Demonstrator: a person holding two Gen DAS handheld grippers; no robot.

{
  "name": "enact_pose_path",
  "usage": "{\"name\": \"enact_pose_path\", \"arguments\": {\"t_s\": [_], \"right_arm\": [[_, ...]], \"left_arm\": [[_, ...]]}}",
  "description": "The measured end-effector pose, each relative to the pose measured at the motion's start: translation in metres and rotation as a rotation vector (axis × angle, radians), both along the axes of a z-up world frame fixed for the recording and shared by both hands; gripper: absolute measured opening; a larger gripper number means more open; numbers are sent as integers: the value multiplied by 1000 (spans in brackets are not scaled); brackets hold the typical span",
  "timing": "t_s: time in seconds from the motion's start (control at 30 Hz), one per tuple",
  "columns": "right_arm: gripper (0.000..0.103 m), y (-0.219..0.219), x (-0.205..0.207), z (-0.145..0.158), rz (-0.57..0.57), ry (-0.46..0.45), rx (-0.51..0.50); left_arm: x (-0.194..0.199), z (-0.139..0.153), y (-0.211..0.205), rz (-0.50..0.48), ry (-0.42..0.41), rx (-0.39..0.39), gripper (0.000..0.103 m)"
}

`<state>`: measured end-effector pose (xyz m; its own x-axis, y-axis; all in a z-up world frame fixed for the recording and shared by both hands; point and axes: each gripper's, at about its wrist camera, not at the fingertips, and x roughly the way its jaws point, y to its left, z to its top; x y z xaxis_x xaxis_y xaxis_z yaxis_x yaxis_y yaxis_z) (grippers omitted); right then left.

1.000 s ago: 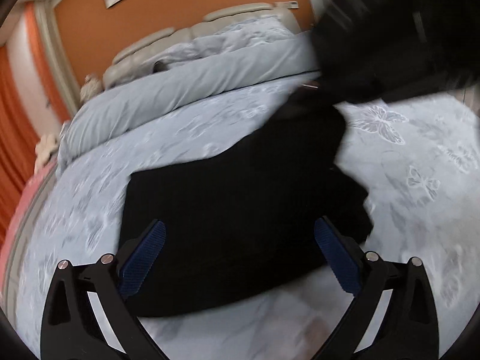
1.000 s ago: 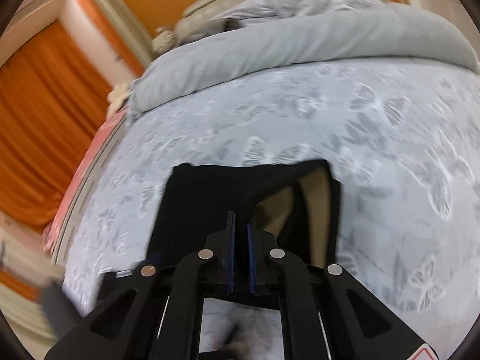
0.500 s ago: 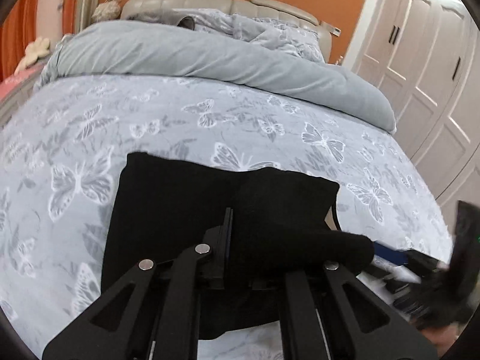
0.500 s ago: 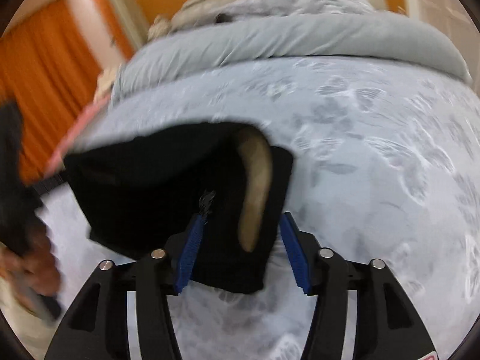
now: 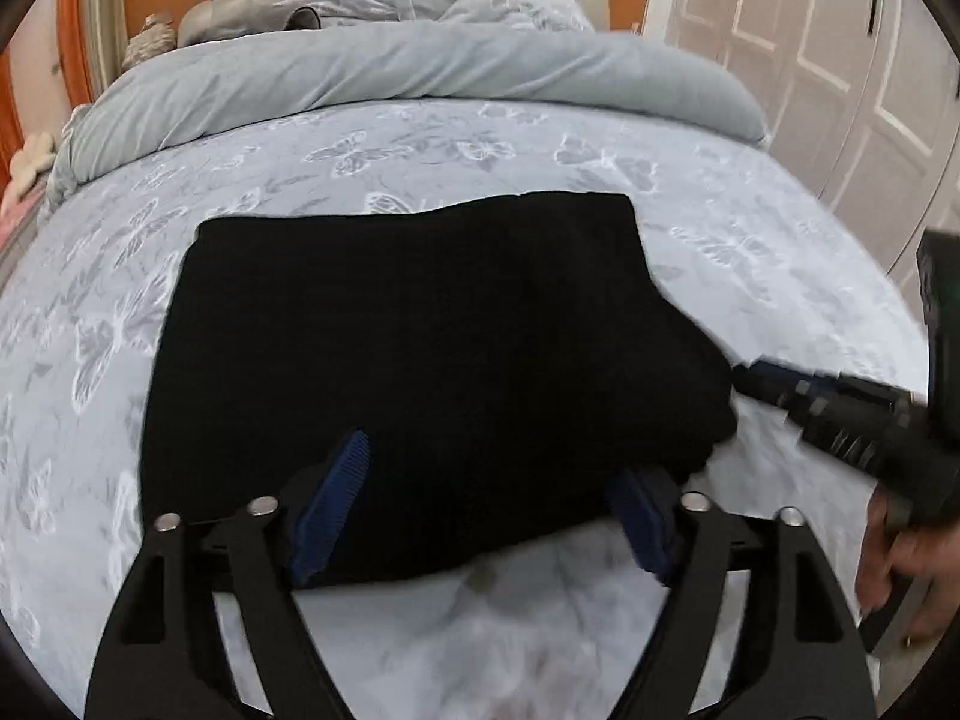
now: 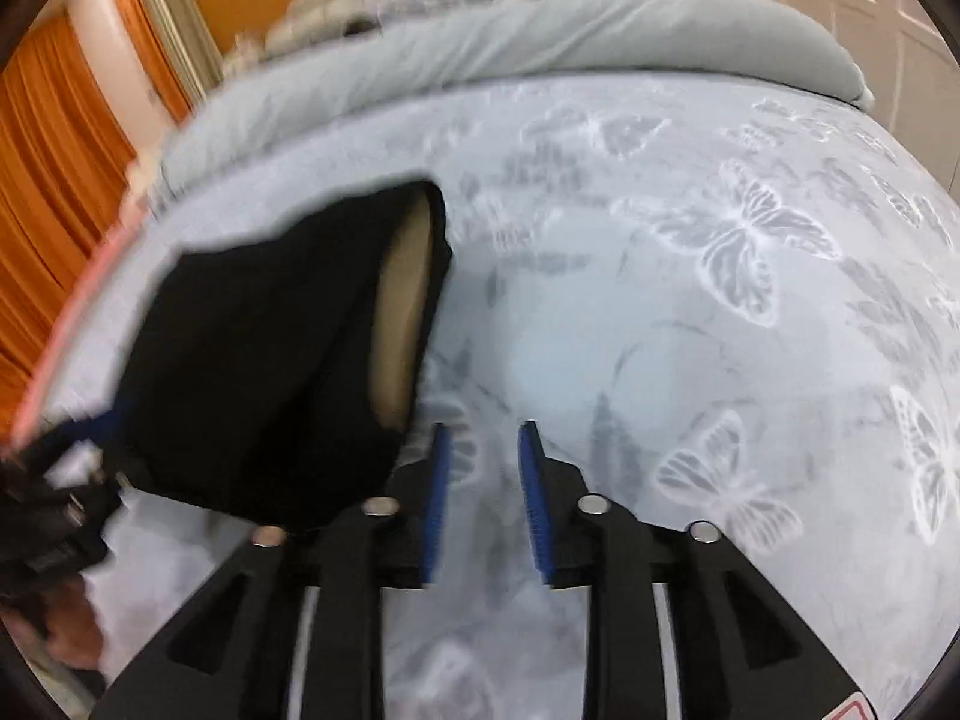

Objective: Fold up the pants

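Observation:
The black pants (image 5: 414,330) lie folded into a thick rectangle on the butterfly-print bed sheet (image 5: 420,144). My left gripper (image 5: 486,510) is open, its blue pads on either side of the near edge of the fold. My right gripper (image 6: 480,480) is open and empty, just right of the pants (image 6: 264,372), whose tan inner lining (image 6: 402,324) shows at the right edge. The right gripper also shows at the right in the left wrist view (image 5: 840,414), blurred.
A rolled grey duvet (image 5: 390,72) and pillows lie across the head of the bed. White wardrobe doors (image 5: 840,60) stand at the right. Orange curtains (image 6: 54,138) hang at the left. The bed's near edge is just below the grippers.
The left gripper was shut on the pants half a second ago and is now open. The right gripper has let go and drawn off to the right of the pants, its jaws narrower.

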<state>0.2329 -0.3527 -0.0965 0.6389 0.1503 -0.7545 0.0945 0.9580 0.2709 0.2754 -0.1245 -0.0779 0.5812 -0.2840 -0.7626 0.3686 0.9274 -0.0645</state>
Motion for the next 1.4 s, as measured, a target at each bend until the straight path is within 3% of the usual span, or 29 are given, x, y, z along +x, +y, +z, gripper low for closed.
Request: {"name": "enact_pose_path", "arguments": {"t_s": [0.03, 0.07, 0.1, 0.2, 0.27, 0.33, 0.37, 0.4, 0.53, 0.57, 0.6, 0.63, 0.67, 0.7, 0.73, 0.77, 0.83, 0.93, 0.97, 1.0, 1.03, 1.07, 1.1, 1.27, 1.4], "right_arm": [[52, -2, -5, 7, -3, -24, 22], [69, -2, -9, 17, -9, -58, 54], [76, 0, -10, 25, -7, -81, 84], [79, 18, 4, 33, 32, -87, 163], [79, 41, 19, 25, 71, -48, 153], [61, 66, 32, 9, 128, 4, 121], [29, 81, 40, 1, 150, 37, 57], [12, 92, 41, 0, 153, 41, 8], [8, 74, 22, 48, 99, -120, 7], [9, 60, 25, 42, 65, -100, -23], [25, 50, 30, 28, 32, -39, -60], [33, 41, 36, 9, 20, 42, -60], [34, 31, 36, -9, 1, 91, 22], [45, 20, 27, -13, -33, 58, 137], [59, 14, 23, -13, -58, 47, 189], [80, 8, 20, -13, -92, 38, 258], [81, 12, 22, -15, -70, 13, 344], [81, 28, 45, -44, -41, 127, 423], [65, 39, 49, -50, -34, 118, 393], [41, 47, 50, -47, -2, 81, 372], [35, 52, 48, -43, 7, 77, 387], [32, 53, 43, -34, -11, 69, 410], [30, 56, 36, -22, -1, 51, 408], [30, 68, -31, 17, 83, 40, 393], [35, 62, -107, 3, 99, 118, 427]], "left_arm": [[-4, 5, 9, 8, -5, -17, 87], [-7, 10, 22, 21, -12, -43, 88], [-8, 17, 38, 43, -20, -69, 91], [3, 29, 87, 164, -29, -108, 95], [15, 28, 112, 242, -13, -120, 94], [24, 20, 135, 305, 22, -138, 94], [26, 17, 140, 322, 31, -134, 94], [28, 14, 144, 334, 34, -121, 94], [29, 10, 148, 326, 14, -66, 94], [30, 8, 149, 326, 17, -58, 95], [34, 1, 148, 321, 39, -55, 95], [36, -5, 150, 319, 64, -62, 95], [40, -13, 151, 321, 94, -76, 95], [44, -23, 153, 324, 134, -109, 95], [46, -30, 153, 322, 157, -140, 95], [49, -38, 153, 322, 181, -178, 95], [51, -48, 149, 314, 211, -226, 95], [60, -62, 141, 300, 243, -273, 97], [60, -60, 136, 284, 217, -263, 82], [61, -58, 133, 236, 227, -294, 52], [60, -56, 133, 226, 248, -320, 49], [57, -50, 135, 246, 251, -334, 32], [53, -42, 137, 240, 256, -343, 25], [-2, -5, 153, 162, 317, -372, 21], [-84, -8, 166, 95, 400, -355, 23]]}}
